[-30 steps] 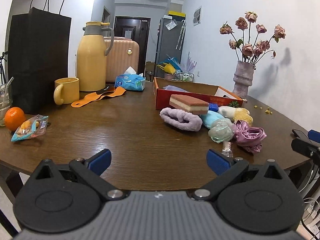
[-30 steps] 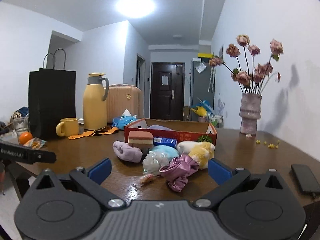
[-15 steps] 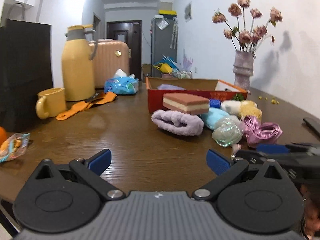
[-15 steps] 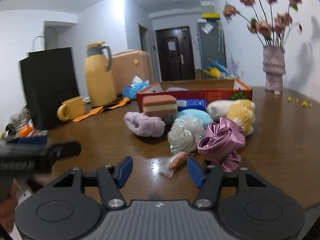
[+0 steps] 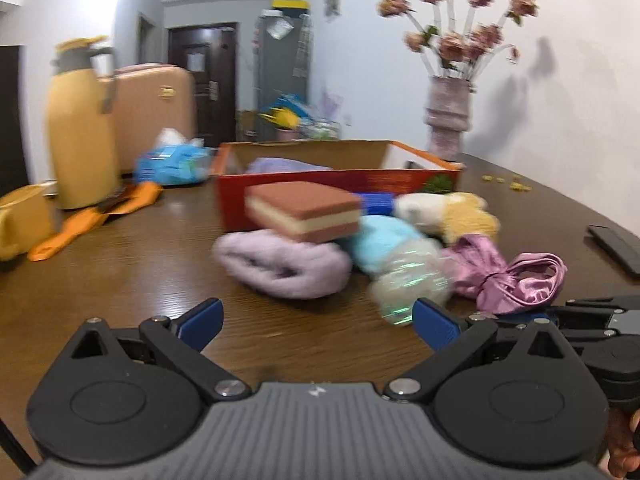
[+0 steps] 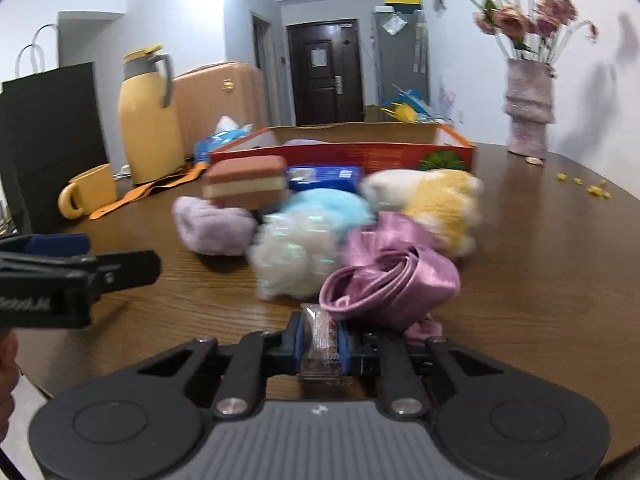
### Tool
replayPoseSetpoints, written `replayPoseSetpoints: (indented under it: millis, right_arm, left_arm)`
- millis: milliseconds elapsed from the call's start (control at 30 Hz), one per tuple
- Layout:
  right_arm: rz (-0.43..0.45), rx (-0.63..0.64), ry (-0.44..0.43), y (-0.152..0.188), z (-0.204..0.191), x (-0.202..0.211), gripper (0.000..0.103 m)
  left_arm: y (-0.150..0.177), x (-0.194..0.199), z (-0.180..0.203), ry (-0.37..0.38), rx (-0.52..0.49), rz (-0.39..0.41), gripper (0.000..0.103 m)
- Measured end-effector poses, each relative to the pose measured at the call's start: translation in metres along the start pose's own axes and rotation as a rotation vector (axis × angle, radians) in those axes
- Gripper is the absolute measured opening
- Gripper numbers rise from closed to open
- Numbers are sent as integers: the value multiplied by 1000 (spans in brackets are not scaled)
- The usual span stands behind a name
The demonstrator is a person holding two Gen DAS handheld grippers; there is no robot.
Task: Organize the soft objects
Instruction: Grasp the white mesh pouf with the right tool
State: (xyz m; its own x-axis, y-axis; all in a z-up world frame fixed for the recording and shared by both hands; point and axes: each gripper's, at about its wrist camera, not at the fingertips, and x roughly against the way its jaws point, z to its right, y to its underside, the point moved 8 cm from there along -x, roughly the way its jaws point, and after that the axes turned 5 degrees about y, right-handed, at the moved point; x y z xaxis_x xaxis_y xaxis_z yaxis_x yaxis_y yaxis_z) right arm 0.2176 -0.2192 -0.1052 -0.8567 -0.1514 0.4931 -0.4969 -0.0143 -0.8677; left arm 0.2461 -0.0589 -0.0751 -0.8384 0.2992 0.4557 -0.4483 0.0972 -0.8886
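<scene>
A pile of soft things lies before the red box (image 5: 320,190): a lilac towel roll (image 5: 280,266), a brown-and-cream sponge (image 5: 304,210), a pale blue plush (image 6: 328,206), a white mesh puff (image 6: 292,258), a yellow-white plush (image 6: 436,200) and a pink satin scrunchie (image 6: 392,280). My right gripper (image 6: 320,340) is shut on a small clear-wrapped snack (image 6: 320,344) just in front of the scrunchie. My left gripper (image 5: 316,318) is open and empty, low over the table before the towel roll.
A yellow thermos (image 5: 80,128), yellow mug (image 6: 88,190), orange strap (image 5: 92,216) and tissue pack (image 5: 172,162) stand at the left. A black bag (image 6: 52,136) is far left. A vase of flowers (image 6: 528,112) and a phone (image 5: 616,246) are at the right.
My right gripper has closed on the wrapped snack by the scrunchie. Both grippers have moved forward toward the pile; the left one stayed open.
</scene>
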Motion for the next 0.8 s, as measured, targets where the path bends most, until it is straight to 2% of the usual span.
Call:
replayPoseSetpoints:
  millis: [200, 267, 400, 467, 533, 600, 633, 667, 700, 800]
  right_arm:
    - [3, -75, 79, -9, 58, -1, 17]
    - [21, -106, 70, -16, 70, 0, 17]
    - [28, -99, 36, -27, 74, -9, 22]
    - [36, -81, 21, -31, 68, -12, 29]
    - [53, -84, -20, -36, 60, -14, 31]
    - [73, -100, -91, -43, 52, -15, 32]
    - [76, -110, -129, -46, 47, -18, 32]
    - [71, -121, -164, -50, 41, -22, 33]
    - [60, -133, -194, -52, 37, -27, 33]
    - [34, -160, -238, -56, 28, -42, 30]
  left_arm:
    - [-15, -34, 45, 79, -40, -4, 103]
    - [-16, -38, 51, 95, -48, -2, 103]
    - [-10, -46, 40, 82, -16, -44, 103]
    - [-7, -45, 27, 73, 31, -63, 102]
    - [-6, -43, 16, 78, 86, -73, 94]
    - [-6, -46, 11, 126, 143, -88, 77]
    - [-6, -49, 10, 162, 176, -97, 73]
    - [-6, -51, 10, 188, 201, -103, 63]
    - [-6, -55, 10, 215, 224, -110, 47]
    - [-5, -64, 10, 306, 293, -119, 25]
